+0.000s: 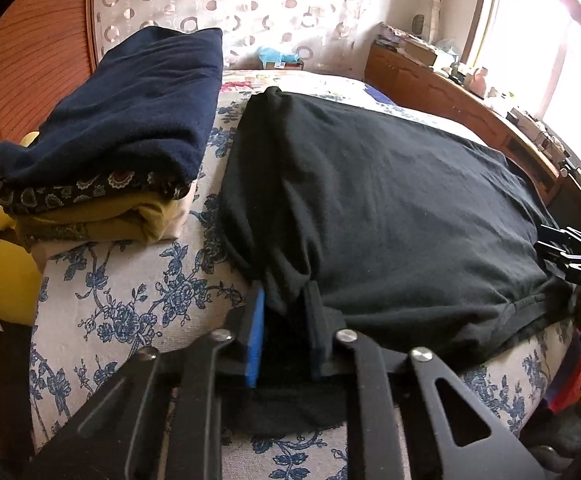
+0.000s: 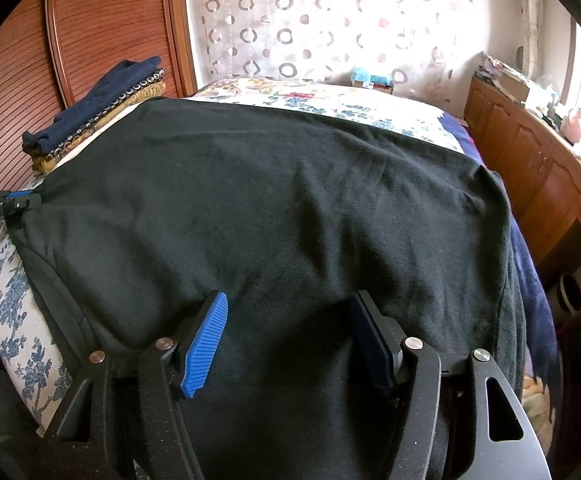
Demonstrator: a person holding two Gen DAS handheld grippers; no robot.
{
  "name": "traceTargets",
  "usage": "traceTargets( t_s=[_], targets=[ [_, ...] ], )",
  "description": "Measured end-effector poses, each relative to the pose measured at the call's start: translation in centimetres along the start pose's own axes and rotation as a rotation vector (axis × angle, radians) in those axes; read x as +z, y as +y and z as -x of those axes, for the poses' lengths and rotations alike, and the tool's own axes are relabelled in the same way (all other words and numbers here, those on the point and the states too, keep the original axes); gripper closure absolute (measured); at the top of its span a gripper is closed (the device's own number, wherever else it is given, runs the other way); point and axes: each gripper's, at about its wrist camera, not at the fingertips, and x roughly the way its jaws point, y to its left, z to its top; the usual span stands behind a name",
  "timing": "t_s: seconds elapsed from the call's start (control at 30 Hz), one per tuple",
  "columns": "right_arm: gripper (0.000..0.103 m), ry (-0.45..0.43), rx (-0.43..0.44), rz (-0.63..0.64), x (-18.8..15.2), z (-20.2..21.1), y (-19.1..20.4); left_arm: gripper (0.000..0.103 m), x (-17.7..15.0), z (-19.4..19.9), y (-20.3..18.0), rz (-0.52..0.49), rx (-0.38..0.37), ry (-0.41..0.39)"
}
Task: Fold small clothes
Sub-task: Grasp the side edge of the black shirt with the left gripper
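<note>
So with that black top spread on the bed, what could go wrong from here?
1. Only the left gripper has pinched the black top; the right gripper sits open over it. Lifting now would probably drag the cloth lopsided.
2. The left pinch holds a bunched corner, so the fold may come out wrinkled.
3. The pile of folded clothes lies close beside the top on the bed; a swinging edge might knock it.

garment [image 1: 390, 208] on bed [image 1: 130, 312], stack [image 1: 102, 152] left
</note>
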Motion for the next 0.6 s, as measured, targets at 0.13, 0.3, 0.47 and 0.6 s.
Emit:
traceTargets(
  t_s=[0.13, 0.3, 0.47, 0.6],
  targets=[
    [0.036, -0.001, 0.003, -0.002, -0.1, 0.2, 0.0, 0.093, 0.3, 1.1, -1.1, -0.011, -0.015, -0.052],
    [0.036, 0.000, 0.005, -0.004, -0.1, 0.2, 0.0, 0.093, 1.5, 3.7, -3.3, -0.041, -0.056, -0.138],
    [0.036, 0.000, 0.005, -0.003, -0.1, 0.3, 0.0, 0.093, 2.8, 5.2, -5.6, -0.078, -0.098, -0.201],
    [0.036, 0.000, 0.005, -0.003, -0.1, 0.3, 0.0, 0.093, 3.8, 5.3, -7.0, -0.096, -0.130, -0.223]
  ],
)
